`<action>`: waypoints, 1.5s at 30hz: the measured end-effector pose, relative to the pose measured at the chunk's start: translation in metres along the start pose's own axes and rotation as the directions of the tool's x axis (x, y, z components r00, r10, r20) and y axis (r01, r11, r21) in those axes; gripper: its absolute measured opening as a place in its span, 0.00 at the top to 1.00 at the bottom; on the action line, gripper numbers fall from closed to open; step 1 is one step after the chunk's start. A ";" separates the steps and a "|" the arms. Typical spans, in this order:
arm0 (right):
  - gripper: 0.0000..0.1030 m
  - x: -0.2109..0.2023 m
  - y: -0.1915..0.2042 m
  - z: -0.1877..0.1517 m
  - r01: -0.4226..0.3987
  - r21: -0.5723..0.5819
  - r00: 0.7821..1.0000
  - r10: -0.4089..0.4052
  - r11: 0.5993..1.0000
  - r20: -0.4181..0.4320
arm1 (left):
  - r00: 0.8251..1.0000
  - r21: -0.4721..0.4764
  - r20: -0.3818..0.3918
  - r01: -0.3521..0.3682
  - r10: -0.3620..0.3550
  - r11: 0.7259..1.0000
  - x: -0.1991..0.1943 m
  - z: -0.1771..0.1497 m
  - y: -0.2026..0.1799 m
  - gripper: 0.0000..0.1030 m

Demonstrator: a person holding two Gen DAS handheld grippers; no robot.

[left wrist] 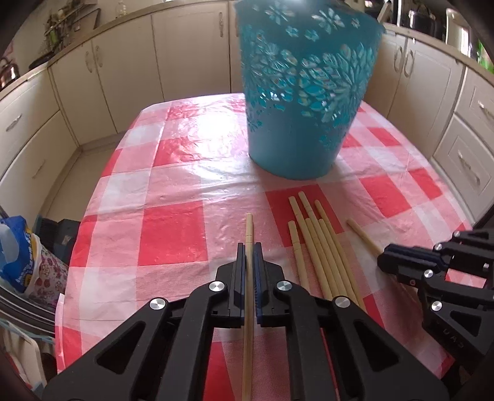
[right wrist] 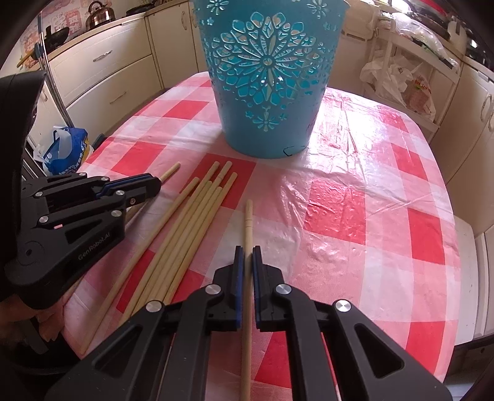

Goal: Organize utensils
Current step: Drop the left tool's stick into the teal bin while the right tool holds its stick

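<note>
A table draped in a glossy red-and-white checked plastic cloth (left wrist: pixel 173 160) fills the centre of both views, daylight glaring off its far half. Cream cabinets (left wrist: pixel 123 71) with metal handles line the walls behind it, wrapping round from the left edge to the right. In the upper left of the right-wrist view, a metal kettle (right wrist: pixel 99 13) sits on the counter; at upper right, a white shelf rack (right wrist: pixel 410 61) holds plastic bags. A blue printed bag (right wrist: pixel 66 148) sits off the table's edge at mid-left, and pale floor (left wrist: pixel 64 182) shows beside the cabinets.
</note>
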State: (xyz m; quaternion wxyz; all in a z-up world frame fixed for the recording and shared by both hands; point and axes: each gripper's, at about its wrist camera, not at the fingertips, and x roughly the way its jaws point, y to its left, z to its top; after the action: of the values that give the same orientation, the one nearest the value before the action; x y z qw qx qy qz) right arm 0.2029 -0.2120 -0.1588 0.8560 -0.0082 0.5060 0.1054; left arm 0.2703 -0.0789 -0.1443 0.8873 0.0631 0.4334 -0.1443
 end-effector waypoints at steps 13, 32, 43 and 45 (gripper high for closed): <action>0.94 0.000 0.000 -0.001 -0.018 -0.016 1.000 0.018 1.000 0.013 | 0.999 0.030 -0.022 0.033 -0.032 0.999 0.004 0.001 -0.005 0.96; 0.94 0.003 -0.043 -0.013 -0.273 0.248 0.961 0.248 0.930 0.126 | 0.709 -0.107 0.510 0.614 -0.487 0.782 -0.116 0.105 0.085 0.96; 0.94 0.005 -0.045 -0.014 -0.291 0.258 0.956 0.265 0.921 0.129 | 0.695 -0.057 0.629 0.487 -0.347 0.872 -0.100 0.229 0.025 0.96; 0.94 0.005 -0.046 -0.014 -0.294 0.261 0.954 0.269 0.919 0.129 | 0.706 -0.082 0.636 0.464 -0.312 0.882 -0.088 0.241 0.020 0.96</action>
State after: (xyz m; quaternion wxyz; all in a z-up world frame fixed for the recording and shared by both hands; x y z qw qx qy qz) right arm 0.2018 -0.2576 -0.1738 0.8466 0.1893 0.4723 0.1560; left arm 0.4060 -0.0989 0.0729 0.9281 -0.1857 0.1437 -0.2888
